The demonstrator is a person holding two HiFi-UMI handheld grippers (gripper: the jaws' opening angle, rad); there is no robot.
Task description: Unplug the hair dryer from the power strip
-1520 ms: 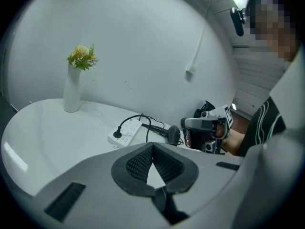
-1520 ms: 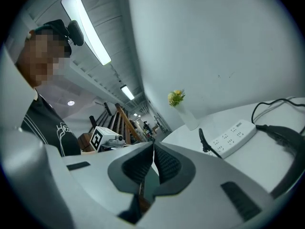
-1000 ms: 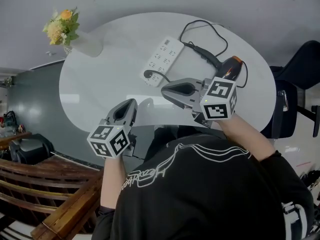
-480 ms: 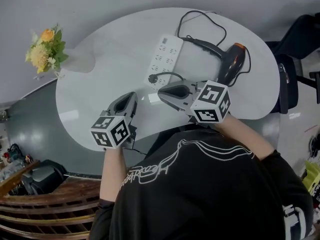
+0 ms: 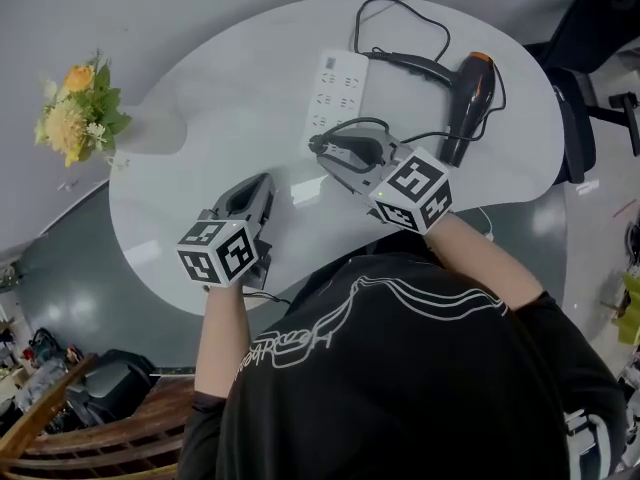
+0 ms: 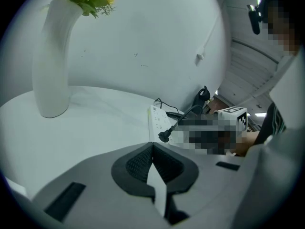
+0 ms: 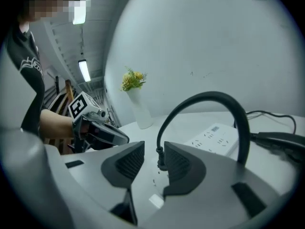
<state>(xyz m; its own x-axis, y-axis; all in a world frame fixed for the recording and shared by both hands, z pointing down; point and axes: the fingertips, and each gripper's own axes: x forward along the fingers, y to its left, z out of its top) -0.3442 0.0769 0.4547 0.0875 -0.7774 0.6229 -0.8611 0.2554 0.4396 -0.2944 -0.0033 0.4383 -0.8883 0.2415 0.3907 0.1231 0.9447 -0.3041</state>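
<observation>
A white power strip (image 5: 336, 93) lies on the white oval table (image 5: 210, 148), with the black and orange hair dryer (image 5: 475, 93) to its right. The dryer's black cable (image 7: 214, 104) arcs over to its plug (image 7: 161, 160), which stands upright at the strip's near end and seems seated there. My right gripper (image 5: 325, 150) has this plug between its jaws, which are opening; the left pad stands clear of it. My left gripper (image 5: 255, 196) rests shut and empty near the table's front. From its view the plug (image 6: 164, 136) and the strip (image 6: 159, 120) lie ahead.
A white vase (image 5: 165, 128) with yellow flowers (image 5: 75, 118) stands at the table's left side. A black chair (image 5: 600, 28) is beyond the table's right end. The rest of the cable loops behind the dryer near the far edge.
Both grippers have moved forward and lower over the table. The right one has reached the plug at the strip's near end. The dryer and the strip lie where they were.
</observation>
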